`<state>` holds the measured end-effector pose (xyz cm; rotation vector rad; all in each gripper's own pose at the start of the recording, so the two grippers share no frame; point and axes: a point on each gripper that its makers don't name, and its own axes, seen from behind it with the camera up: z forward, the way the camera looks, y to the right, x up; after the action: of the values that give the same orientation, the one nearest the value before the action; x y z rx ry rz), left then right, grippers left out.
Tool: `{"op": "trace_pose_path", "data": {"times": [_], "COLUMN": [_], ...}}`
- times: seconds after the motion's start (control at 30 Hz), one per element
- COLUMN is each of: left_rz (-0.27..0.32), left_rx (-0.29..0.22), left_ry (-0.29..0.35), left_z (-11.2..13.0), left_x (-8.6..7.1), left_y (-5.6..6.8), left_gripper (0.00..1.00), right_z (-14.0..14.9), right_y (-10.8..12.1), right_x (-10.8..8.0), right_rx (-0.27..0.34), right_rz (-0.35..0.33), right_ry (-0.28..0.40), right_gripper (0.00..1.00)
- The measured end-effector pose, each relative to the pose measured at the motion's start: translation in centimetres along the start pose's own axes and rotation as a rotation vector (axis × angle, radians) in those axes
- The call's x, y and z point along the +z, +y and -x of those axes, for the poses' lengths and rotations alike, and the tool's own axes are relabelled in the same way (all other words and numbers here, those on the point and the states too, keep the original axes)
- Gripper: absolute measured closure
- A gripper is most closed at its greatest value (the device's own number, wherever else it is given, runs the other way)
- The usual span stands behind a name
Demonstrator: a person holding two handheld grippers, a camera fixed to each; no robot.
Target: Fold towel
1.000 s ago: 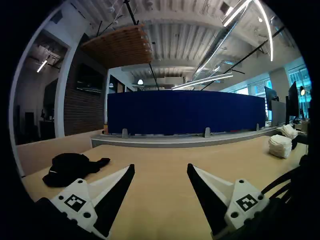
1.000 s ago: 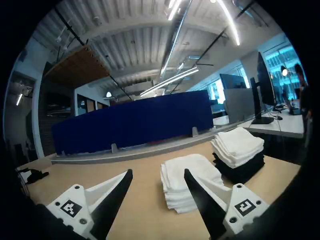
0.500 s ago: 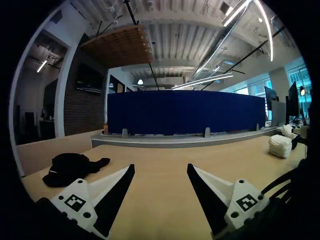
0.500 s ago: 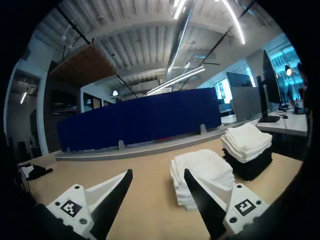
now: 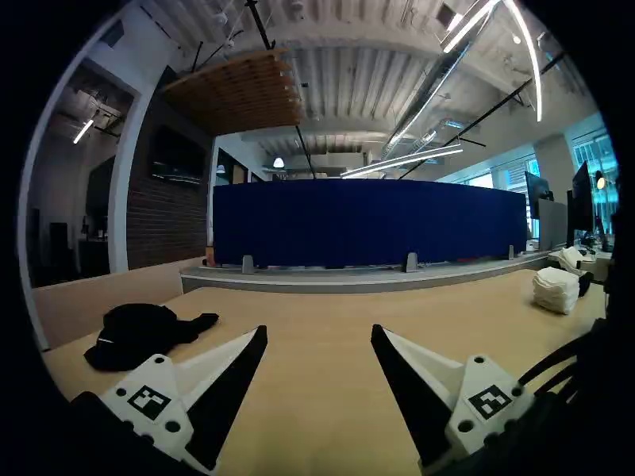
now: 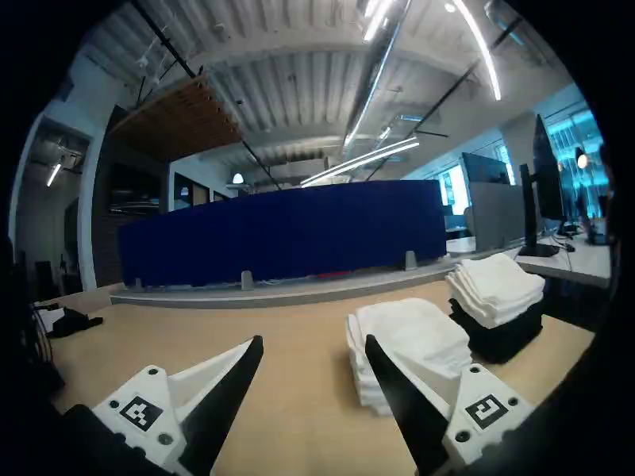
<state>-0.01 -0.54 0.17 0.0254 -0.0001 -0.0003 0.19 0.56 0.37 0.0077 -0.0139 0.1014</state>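
The stack of folded white towels (image 6: 413, 345) sits right of centre in the right gripper view. It has drifted rightward in the frame as the right gripper (image 6: 313, 339) swung away, jaws spread and empty. The left gripper (image 5: 317, 329) hasn't budged, its jaws spread too. At lower left of its view lies a crumpled black cloth (image 5: 139, 333), probably next for folding. The pale tabletop (image 5: 333, 309) ends at a blue divider (image 5: 365, 222), under an open office ceiling.

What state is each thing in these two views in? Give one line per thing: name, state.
left gripper, open, empty.
right gripper, open, empty.
black cloth, crumpled, unfolded, on the table.
white towel stack, folded, piled neatly.
far white towels, folded, piled on folded black towels.
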Motion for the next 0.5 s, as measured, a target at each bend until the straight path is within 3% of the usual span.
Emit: {"op": "trace_pose_path", "data": {"times": [0.5], "left_rz": [0.000], "left_rx": [0.000], "left_ry": [0.000], "left_z": [-0.07], "left_x": [-0.12], "left_y": [0.07], "left_gripper": [0.03], "right_z": [0.39], "right_y": [-0.83], "right_x": [-0.13], "right_rx": [-0.100], "right_rz": [0.015], "right_ry": [0.014], "right_gripper": [0.00]}}
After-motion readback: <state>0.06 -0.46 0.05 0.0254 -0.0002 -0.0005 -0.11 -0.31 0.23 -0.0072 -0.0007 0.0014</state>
